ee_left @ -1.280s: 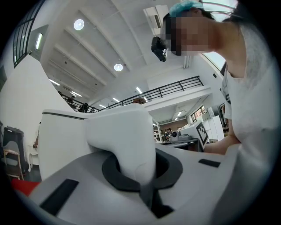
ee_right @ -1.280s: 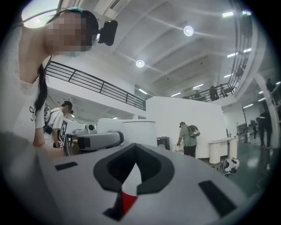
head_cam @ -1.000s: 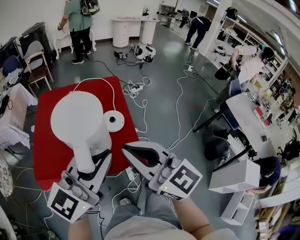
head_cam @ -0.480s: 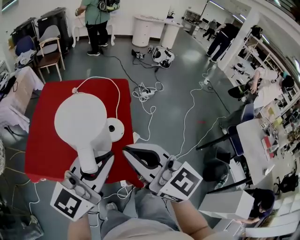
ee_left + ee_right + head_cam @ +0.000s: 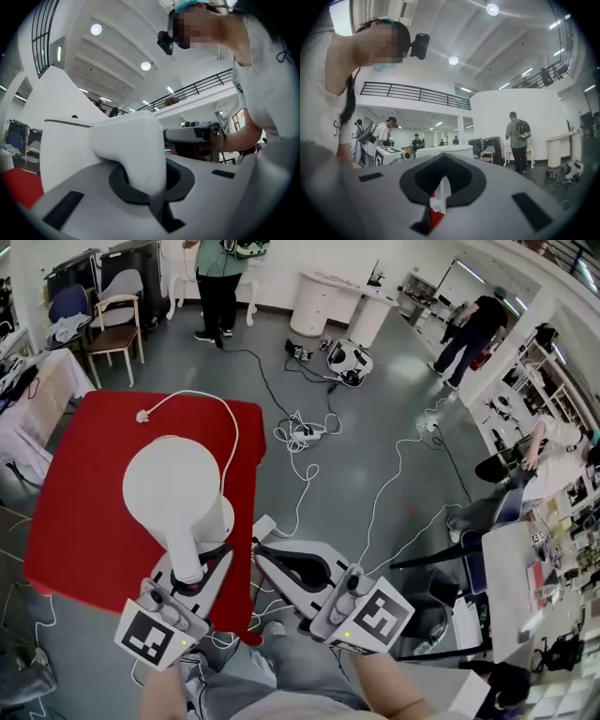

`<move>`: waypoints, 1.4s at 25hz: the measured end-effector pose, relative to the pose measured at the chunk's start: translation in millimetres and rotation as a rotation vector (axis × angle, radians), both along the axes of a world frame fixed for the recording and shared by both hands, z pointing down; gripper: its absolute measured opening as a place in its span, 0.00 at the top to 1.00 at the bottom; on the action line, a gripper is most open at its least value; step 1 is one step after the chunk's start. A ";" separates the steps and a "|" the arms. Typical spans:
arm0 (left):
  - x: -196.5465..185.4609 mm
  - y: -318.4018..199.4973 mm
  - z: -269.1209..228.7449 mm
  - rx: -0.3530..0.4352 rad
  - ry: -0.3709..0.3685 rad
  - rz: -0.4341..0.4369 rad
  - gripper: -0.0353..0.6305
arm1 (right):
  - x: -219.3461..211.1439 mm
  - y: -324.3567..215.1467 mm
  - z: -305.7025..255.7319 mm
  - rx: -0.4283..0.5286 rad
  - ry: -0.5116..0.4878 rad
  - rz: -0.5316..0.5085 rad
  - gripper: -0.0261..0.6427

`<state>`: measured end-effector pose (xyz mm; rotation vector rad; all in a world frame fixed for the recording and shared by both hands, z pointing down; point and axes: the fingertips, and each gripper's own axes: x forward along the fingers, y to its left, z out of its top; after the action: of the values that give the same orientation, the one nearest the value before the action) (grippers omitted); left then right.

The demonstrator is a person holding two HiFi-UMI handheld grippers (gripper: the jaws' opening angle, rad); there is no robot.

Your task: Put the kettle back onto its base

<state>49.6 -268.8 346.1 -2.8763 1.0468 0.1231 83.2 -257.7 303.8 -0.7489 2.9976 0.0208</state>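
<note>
A white kettle [image 5: 173, 486] hangs over the right part of the red table [image 5: 66, 512]. My left gripper [image 5: 194, 570] is shut on its handle [image 5: 184, 547] from the near side. In the left gripper view the handle [image 5: 136, 150] fills the gap between the jaws, with the kettle's body [image 5: 61, 126] behind it. The round base is hidden; the kettle covers the spot where it lay. My right gripper [image 5: 270, 551] is just right of the kettle, off the table's edge, its jaws together with nothing between them [image 5: 440, 187].
A white cord [image 5: 230, 432] with a plug [image 5: 145, 415] curls across the table's far side. A power strip and loose cables [image 5: 305, 432] lie on the grey floor beyond. Chairs [image 5: 117, 329] stand far left, a person [image 5: 220, 277] stands behind the table.
The kettle, held in my left gripper, has shifted right and lower over the round base, which showed beside it before and is now covered. My right gripper moved along beside it.
</note>
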 end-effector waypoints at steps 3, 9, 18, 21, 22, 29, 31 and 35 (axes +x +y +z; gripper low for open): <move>6.2 -20.0 20.4 -0.023 -0.012 -0.023 0.93 | 5.2 -14.0 10.3 -0.009 0.006 -0.018 0.95; 15.9 -52.0 55.4 -0.060 -0.004 -0.053 0.93 | 14.3 -32.0 31.7 -0.030 0.003 -0.049 0.95; 21.9 -79.5 69.7 -0.046 -0.001 -0.093 0.93 | 23.9 -54.6 48.7 -0.053 0.005 -0.061 0.95; 20.7 -73.9 67.3 -0.037 0.018 -0.100 0.93 | 23.4 -56.8 51.6 -0.059 0.002 -0.061 0.95; 20.6 -71.0 68.2 -0.040 0.017 -0.099 0.93 | 22.3 -57.7 52.1 -0.060 0.001 -0.062 0.95; 22.2 -63.1 84.4 -0.052 -0.020 -0.074 0.93 | 7.0 -63.0 52.8 -0.073 -0.002 -0.074 0.95; 21.7 -61.2 84.3 -0.040 -0.022 -0.059 0.93 | 2.9 -60.1 54.1 -0.081 0.002 -0.080 0.95; 21.8 -54.3 92.0 -0.051 -0.103 -0.013 0.92 | -4.3 -51.6 57.1 -0.084 0.016 -0.090 0.95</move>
<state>71.4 -323.1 438.1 -2.8845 1.0649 -0.0520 79.0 -309.3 360.9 -0.6234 3.0609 -0.1036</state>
